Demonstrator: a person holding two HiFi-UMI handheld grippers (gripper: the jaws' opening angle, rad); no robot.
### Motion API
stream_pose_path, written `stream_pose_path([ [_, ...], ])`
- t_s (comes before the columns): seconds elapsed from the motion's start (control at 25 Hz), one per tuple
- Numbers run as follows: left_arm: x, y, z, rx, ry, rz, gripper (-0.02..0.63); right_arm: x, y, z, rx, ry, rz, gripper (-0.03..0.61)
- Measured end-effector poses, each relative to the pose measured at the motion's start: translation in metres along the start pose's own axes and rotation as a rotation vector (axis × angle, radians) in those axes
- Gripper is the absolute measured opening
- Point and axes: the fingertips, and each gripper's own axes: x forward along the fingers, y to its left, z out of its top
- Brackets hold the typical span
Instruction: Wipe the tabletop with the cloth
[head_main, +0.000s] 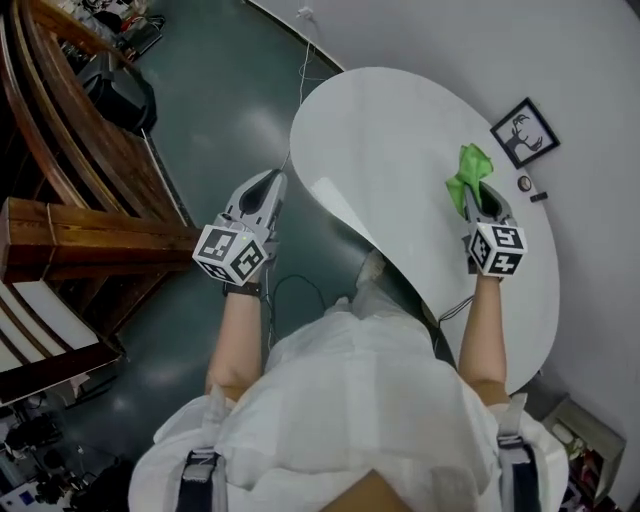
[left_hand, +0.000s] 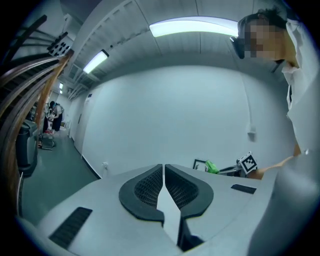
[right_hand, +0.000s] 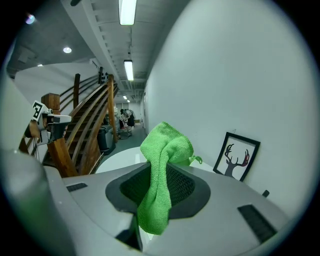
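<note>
Right gripper (head_main: 479, 203): I am clamping the bunched green cloth (head_main: 470, 170), risking it slipping free or knocking the deer picture (head_main: 524, 132) at two o'clock; left gripper (head_main: 263, 193) idling, jaws together, empty.

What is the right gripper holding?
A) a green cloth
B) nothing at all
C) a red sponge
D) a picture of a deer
A: the right gripper has its jaws shut on the green cloth, which bunches up above them.
</note>
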Motion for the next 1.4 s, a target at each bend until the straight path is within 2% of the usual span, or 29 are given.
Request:
stream_pose_path([
  [0.44, 0.197, 0.032, -0.043, 0.024, 0.139, -0.057, 0.026, 0.150, -0.073, -0.025, -0.018, 0.157, 0.062, 0.083],
  [0.64, 0.257, 0.036, -0.064, 0.014, 0.171, -0.099, 0.026, 0.201, -0.103, -0.054, -0.037, 0.276, 0.031, 0.083],
  [0.92, 0.285, 0.075, -0.076, 0.009, 0.207, -0.122, 0.026, 0.252, -0.148, -0.075, -0.025, 0.435, -0.132, 0.083],
  [1.12, 0.297, 0.106, -0.080, -0.001, 0.224, -0.134, 0.026, 0.285, -0.160, -0.085, 0.004, 0.527, -0.209, 0.083],
  [1.28, 0.298, 0.129, -0.080, -0.005, 0.232, -0.145, 0.026, 0.310, -0.167, -0.074, 0.039, 0.526, -0.294, 0.083],
  [1.4, 0.296, 0.147, -0.079, -0.009, 0.235, -0.144, 0.026, 0.339, -0.162, -0.060, 0.041, 0.504, -0.313, 0.083],
])
